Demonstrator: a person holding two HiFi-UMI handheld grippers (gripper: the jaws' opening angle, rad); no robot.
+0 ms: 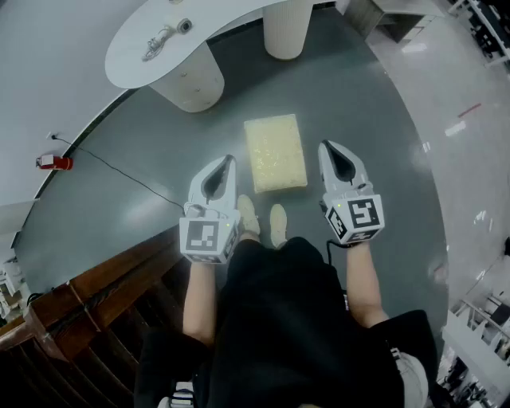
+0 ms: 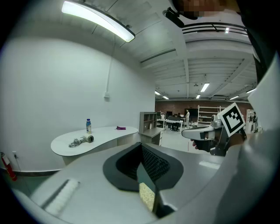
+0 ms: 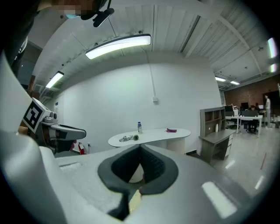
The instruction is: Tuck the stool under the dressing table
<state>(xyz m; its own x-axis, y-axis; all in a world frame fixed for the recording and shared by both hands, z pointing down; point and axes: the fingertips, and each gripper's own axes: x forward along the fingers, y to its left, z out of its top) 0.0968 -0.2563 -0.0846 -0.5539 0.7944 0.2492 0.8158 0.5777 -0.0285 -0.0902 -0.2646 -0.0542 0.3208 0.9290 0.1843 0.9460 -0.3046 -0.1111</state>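
- left tool [image 1: 229,161] and right tool [image 1: 327,148]: jaws together, nothing held.
- pale yellow rectangular cushioned stool [image 1: 275,153] on grey floor [image 1: 358,96] between them, apart from the white curved worktop [image 1: 143,36].

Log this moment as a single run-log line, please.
stage: pre-contact | left gripper: shut, empty | right gripper: shut, empty | pale yellow rectangular cushioned stool: on grey floor, short of white curved dressing table, untucked
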